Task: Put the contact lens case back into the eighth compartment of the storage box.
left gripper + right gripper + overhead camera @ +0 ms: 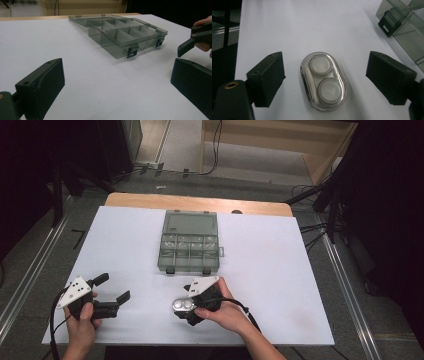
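Observation:
A clear oval contact lens case [180,306] with two round white caps lies flat on the white table sheet [280,270]. My right gripper [190,306] is open around it. In the right gripper view the case [323,81] sits between the two black jaws of the right gripper [325,65], touching neither. My left gripper [114,288] stands open and empty near the front left edge. Nothing lies between the wide jaws of the left gripper [117,75]. A grey see-through compartment box [190,242] rests mid-table, lid folded back flat.
The compartment box [125,35] has black latches on its near side, and the compartments that show look empty. One corner of the box [404,25] shows at the top right. A jaw of the right gripper [190,42] shows at the right edge. Bare white sheet surrounds everything.

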A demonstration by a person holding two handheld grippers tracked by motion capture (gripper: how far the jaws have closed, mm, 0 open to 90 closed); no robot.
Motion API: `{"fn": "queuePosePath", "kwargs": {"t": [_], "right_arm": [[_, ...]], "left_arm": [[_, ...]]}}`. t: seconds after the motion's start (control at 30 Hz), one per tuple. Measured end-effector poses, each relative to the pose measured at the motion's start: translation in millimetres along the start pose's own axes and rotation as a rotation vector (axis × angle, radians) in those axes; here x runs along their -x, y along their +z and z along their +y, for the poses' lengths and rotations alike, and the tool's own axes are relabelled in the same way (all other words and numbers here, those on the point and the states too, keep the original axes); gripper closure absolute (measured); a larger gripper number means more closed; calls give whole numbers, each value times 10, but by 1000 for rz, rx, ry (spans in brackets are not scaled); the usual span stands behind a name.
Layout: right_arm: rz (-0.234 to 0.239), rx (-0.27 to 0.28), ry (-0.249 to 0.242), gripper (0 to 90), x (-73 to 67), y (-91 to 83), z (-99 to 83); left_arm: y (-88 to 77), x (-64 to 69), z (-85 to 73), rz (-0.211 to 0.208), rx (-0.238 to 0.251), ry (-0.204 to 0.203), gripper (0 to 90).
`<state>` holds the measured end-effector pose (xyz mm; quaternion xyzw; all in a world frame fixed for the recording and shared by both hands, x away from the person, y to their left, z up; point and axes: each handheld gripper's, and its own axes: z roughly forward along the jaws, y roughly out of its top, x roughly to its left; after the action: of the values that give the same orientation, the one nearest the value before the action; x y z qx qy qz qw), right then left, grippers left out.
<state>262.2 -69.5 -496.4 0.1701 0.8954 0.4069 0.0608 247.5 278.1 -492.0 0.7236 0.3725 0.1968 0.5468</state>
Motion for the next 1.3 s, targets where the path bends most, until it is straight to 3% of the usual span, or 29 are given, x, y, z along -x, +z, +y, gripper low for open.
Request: {"fn": "queuePosePath", "kwargs": {"t": [0.4,0.57,0.8,0.9,1.0,1.3], "right_arm": [[1,-48,-35,277,-5,84,-38],[5,-56,-26,342,-5,100,-49],[-1,-76,-32,367,-4,128,-66],[6,-81,-58,396,-4,156,-75],[7,-84,-51,464,1,147,-71],[2,-90,-49,470,-11,137,-57]], "left_arm": [[2,6,-4,-2,-3,4,0],[6,10,-5,-1,-6,7,0],[7,11,-6,-3,-5,8,0],[7,11,-6,-2,-5,7,0],[8,10,-7,-2,-6,6,0],[7,11,-7,-1,-6,9,0]]}}
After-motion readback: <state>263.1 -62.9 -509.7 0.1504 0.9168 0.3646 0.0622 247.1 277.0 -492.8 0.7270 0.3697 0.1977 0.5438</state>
